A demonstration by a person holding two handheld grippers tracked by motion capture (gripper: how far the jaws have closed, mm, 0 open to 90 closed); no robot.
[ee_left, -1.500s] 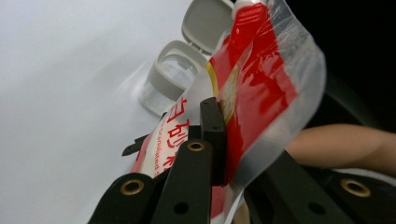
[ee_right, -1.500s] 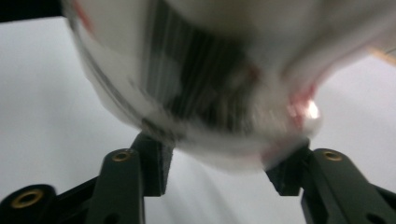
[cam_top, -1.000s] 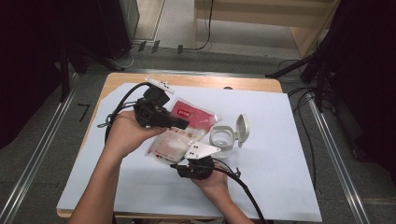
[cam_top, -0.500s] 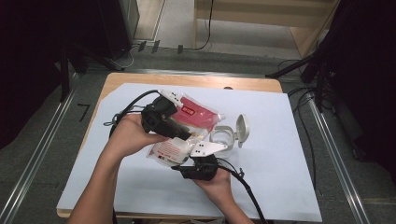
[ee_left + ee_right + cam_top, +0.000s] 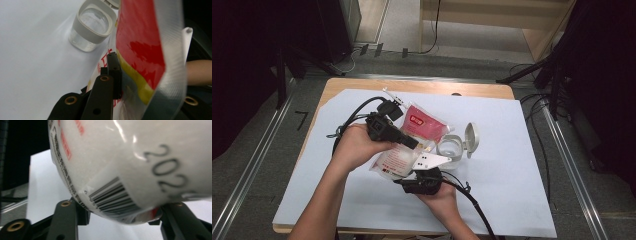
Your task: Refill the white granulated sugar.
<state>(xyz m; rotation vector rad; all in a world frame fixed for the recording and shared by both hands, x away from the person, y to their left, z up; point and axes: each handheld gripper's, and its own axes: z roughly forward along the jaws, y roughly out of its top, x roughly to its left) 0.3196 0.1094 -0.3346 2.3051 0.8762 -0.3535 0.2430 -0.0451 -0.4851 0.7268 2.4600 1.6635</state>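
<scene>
A red-and-white plastic pouch (image 5: 418, 124) of white grains is held over the table between both grippers. My left gripper (image 5: 414, 143) comes in from the left. In the left gripper view its jaws (image 5: 113, 65) are shut on the pouch (image 5: 142, 45), having just closed on its side edge. My right gripper (image 5: 418, 176) holds the pouch from below. Its jaws (image 5: 120, 213) have just been opening a little, and they still press on the bulging barcode end of the pouch (image 5: 125, 157). A clear jar (image 5: 451, 148) (image 5: 93, 23) stands just right of the pouch with its flip lid (image 5: 471, 135) open.
A white sheet (image 5: 512, 175) covers most of the wooden table (image 5: 422, 86). Black cables trail from both grippers, looping at the left and running off the near edge. Dark stands and metal rails flank the table on both sides.
The left gripper has slid a little down and to the right along the pouch, which has tipped slightly. The right hand has kept still.
</scene>
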